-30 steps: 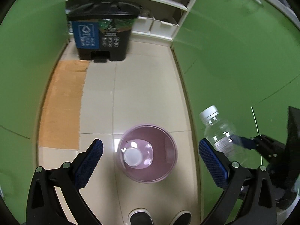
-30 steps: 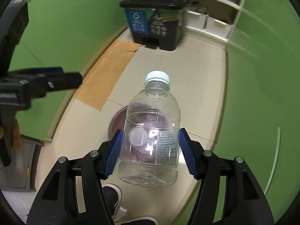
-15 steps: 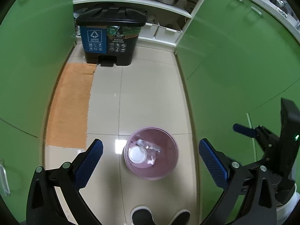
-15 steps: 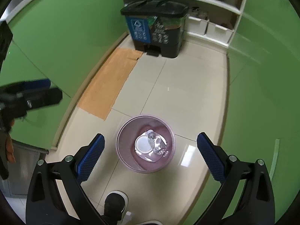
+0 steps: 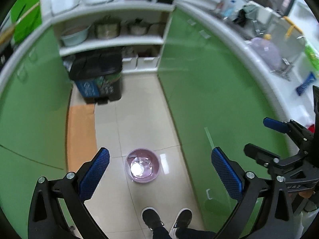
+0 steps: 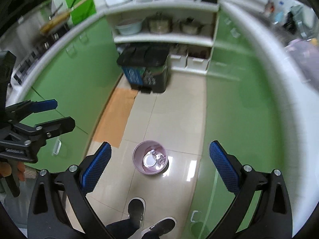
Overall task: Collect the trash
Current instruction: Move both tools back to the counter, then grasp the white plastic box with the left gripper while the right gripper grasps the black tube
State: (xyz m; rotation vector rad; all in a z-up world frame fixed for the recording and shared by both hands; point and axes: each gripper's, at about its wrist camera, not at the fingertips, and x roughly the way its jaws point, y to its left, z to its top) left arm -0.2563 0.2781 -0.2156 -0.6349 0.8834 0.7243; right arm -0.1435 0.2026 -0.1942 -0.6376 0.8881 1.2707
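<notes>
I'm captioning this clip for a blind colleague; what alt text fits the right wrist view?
A small round pink plastic wastebasket stands on the beige tiled floor, holding a clear plastic bottle and a white disc, seen between the open, empty right hand-held gripper. Behind stand a black pedal bin and green cabinets; the left hand-held gripper shows at left.

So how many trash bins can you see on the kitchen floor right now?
2. A small pink bin stands on the tiles just ahead of the person's shoes, and a black pedal bin stands against the far shelves. Others could be hidden outside these views.
</notes>
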